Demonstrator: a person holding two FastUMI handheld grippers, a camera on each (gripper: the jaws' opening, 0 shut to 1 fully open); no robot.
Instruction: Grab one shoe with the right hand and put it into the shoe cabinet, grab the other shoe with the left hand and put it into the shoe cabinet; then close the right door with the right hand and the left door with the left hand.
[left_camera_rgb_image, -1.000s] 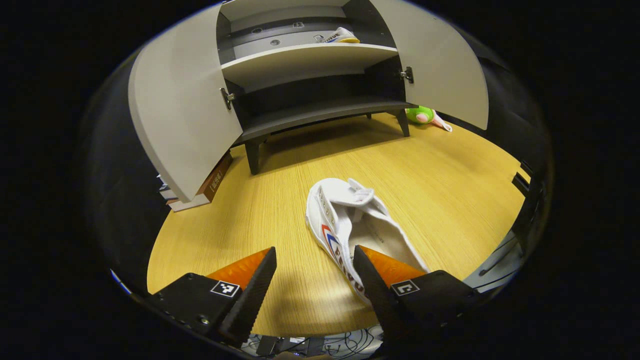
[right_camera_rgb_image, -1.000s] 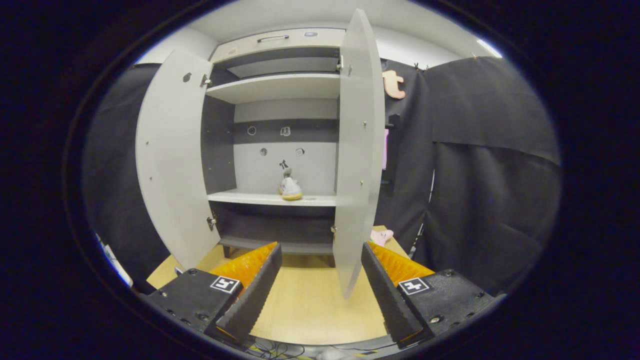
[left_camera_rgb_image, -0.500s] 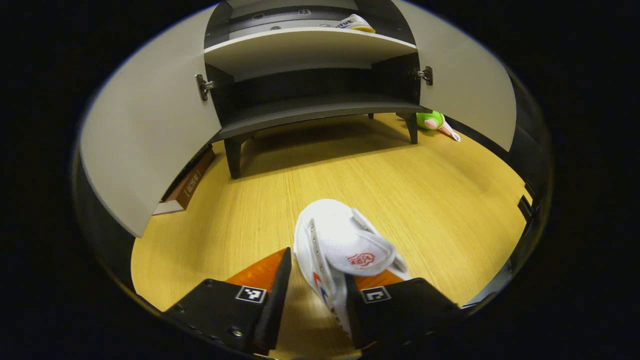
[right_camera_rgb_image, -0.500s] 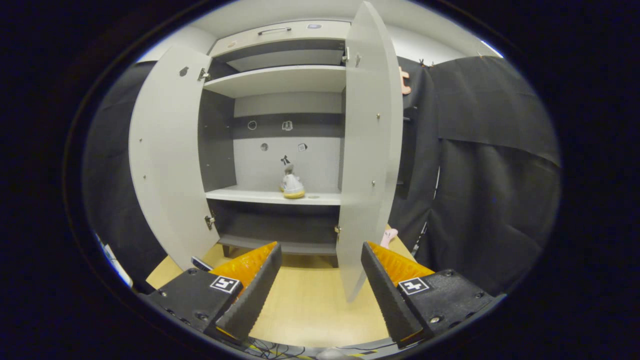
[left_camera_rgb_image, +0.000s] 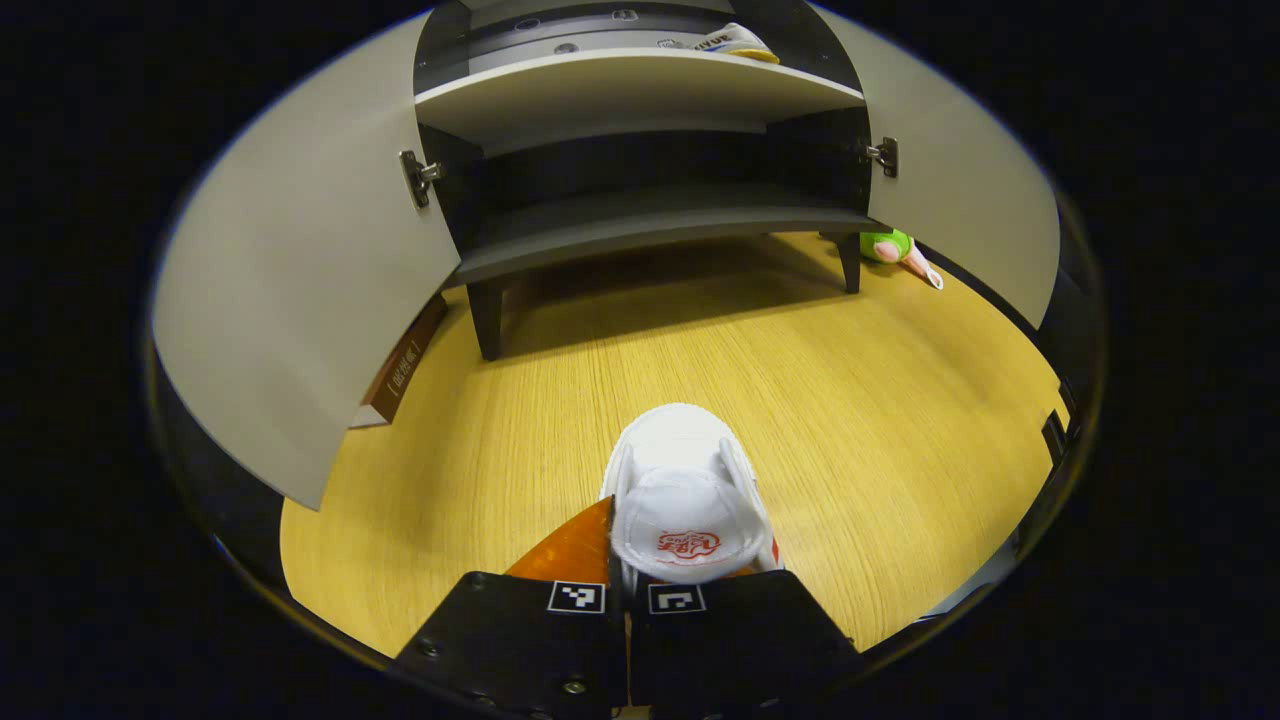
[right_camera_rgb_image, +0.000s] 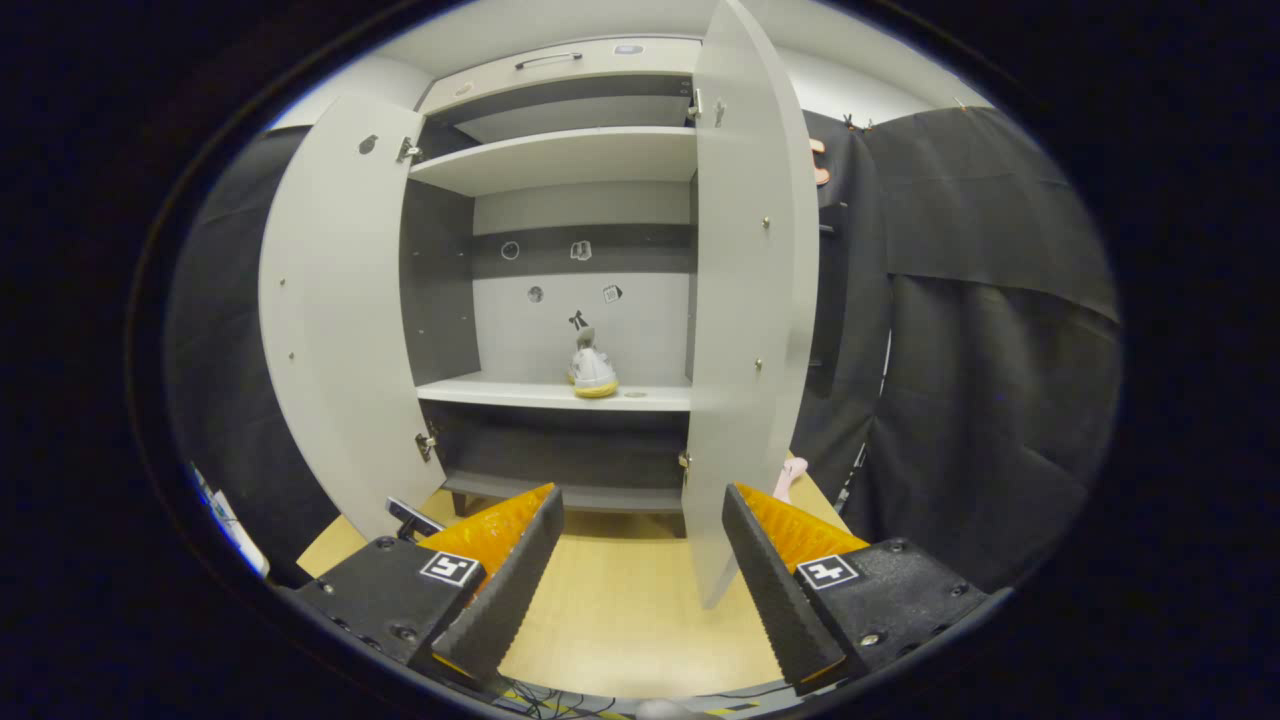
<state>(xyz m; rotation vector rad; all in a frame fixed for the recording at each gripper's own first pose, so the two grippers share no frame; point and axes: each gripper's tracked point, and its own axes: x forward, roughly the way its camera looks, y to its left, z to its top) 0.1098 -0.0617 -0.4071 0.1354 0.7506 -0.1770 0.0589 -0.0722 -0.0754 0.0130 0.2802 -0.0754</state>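
A white shoe sits on the wooden floor, toe pointing toward the shoe cabinet, near the floor's front edge. The left gripper has its jaws pressed together on the shoe's heel end. A second shoe stands on the cabinet's white middle shelf. Both doors are swung wide: the left door and the right door. The right gripper hangs in front of the cabinet, jaws apart and empty. A green plush toy lies by the cabinet's right leg; a book lies behind the left door.
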